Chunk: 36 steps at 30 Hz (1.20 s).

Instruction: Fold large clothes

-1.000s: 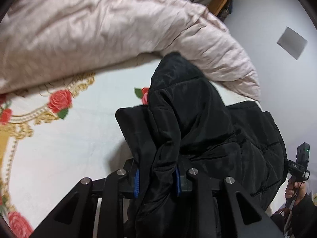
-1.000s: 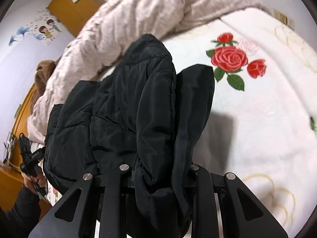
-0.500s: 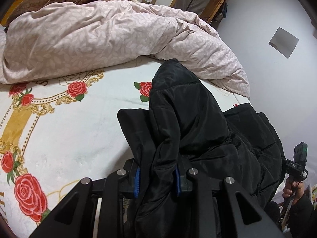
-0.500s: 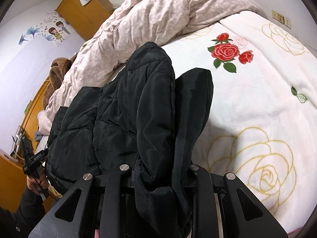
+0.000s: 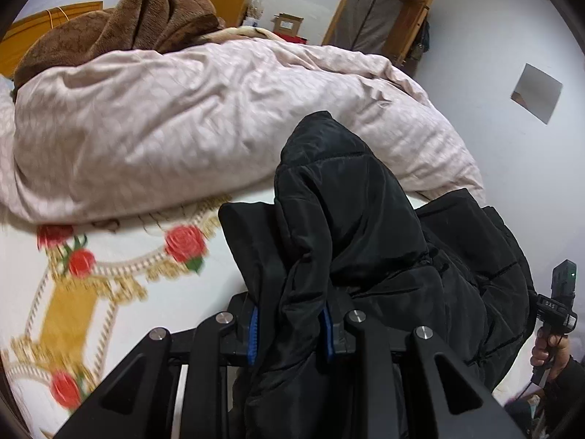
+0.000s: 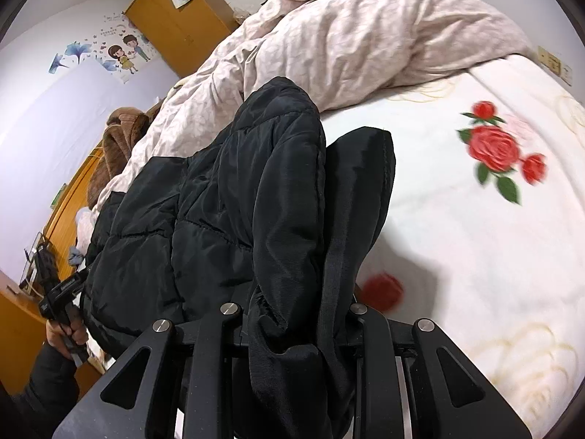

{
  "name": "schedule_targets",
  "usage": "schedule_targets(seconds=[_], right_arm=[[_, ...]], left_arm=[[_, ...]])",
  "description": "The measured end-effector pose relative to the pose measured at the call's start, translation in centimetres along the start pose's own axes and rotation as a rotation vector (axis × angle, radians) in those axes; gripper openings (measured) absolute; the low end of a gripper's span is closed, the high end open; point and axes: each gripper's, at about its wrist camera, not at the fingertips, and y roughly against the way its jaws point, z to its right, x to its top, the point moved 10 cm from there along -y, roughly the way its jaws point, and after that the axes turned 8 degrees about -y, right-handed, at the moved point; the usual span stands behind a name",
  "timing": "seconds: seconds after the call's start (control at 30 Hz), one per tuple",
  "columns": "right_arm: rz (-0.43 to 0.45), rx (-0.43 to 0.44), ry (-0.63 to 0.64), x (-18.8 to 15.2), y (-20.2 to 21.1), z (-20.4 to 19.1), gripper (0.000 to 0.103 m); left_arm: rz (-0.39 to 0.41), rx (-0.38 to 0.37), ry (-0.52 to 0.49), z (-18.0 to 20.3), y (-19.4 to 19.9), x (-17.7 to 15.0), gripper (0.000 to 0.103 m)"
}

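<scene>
A black quilted puffer jacket [image 5: 358, 241] hangs bunched between both grippers above a rose-patterned bedsheet [image 5: 146, 300]. My left gripper [image 5: 290, 333] is shut on a thick fold of the jacket; blue pads show on either side of the cloth. My right gripper [image 6: 296, 314] is shut on another fold of the same jacket [image 6: 226, 197], which drapes away to the left. The fingertips of both are hidden by fabric. The other gripper shows at the frame edge in each view, at the right in the left wrist view [image 5: 559, 300] and at the left in the right wrist view [image 6: 58, 289].
A crumpled pink duvet [image 5: 190, 124] lies heaped along the far side of the bed, also in the right wrist view [image 6: 358, 44]. A brown blanket [image 5: 120, 25] sits behind it. The sheet [image 6: 475, 241] lies flat to the right. A wooden wardrobe [image 6: 175, 18] and a white wall stand beyond.
Both grippers have dropped lower and tilted up with the jacket still held; the duvet now looms larger and less of the bedsheet shows.
</scene>
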Motion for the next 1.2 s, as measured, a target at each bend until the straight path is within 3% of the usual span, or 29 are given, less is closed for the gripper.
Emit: schedule_targets(seconds=[0.2,0.33,0.4,0.5,0.7,0.87,0.97,1.07,1.13,1.2], right_arm=[[-0.035,0.002,0.026,1.6,-5.9,-2.1,0.026],[-0.122,-0.053,0.002,0.2,-10.8,-0.3,0.032],[-0.154,-0.088,-0.027,-0.8,-12.3,1.3,0.045],[-0.165,-0.070,-0.083,-1.7,-12.3,3.1,0.060],[-0.118,-0.062,-0.070,-1.0,-8.1,3.6,0.061],[0.042,-0.132,0.047,1.7,-4.8,0.2,0.061],[0.023,-0.161,0.140,2.1,-6.7,-2.3,0.061],[-0.048,-0.212,0.161,1.8,-10.8,-2.3,0.061],[-0.091,-0.276,0.156,1.4,-12.8,-0.7,0.061],[-0.108,-0.288,0.146,1.1,-13.6,0.2,0.061]], left_arm=[[-0.015,0.047,0.015,-4.9,-3.2,1.4,0.028],[-0.102,0.103,0.069,-8.5,-7.1,-1.3,0.032],[-0.157,0.131,0.113,-10.0,-9.1,-3.8,0.036],[-0.146,0.138,0.170,-11.2,-9.5,-5.6,0.050],[-0.099,0.169,0.189,-11.8,-6.1,-5.2,0.054],[-0.020,0.206,0.096,-9.4,-3.4,-1.8,0.057],[-0.011,0.189,0.009,-6.4,-5.0,0.4,0.059],[-0.067,0.228,-0.068,-5.3,-8.7,0.5,0.059],[-0.122,0.244,-0.041,-6.3,-10.8,-0.9,0.063],[-0.116,0.234,-0.006,-6.8,-11.3,-1.2,0.064]])
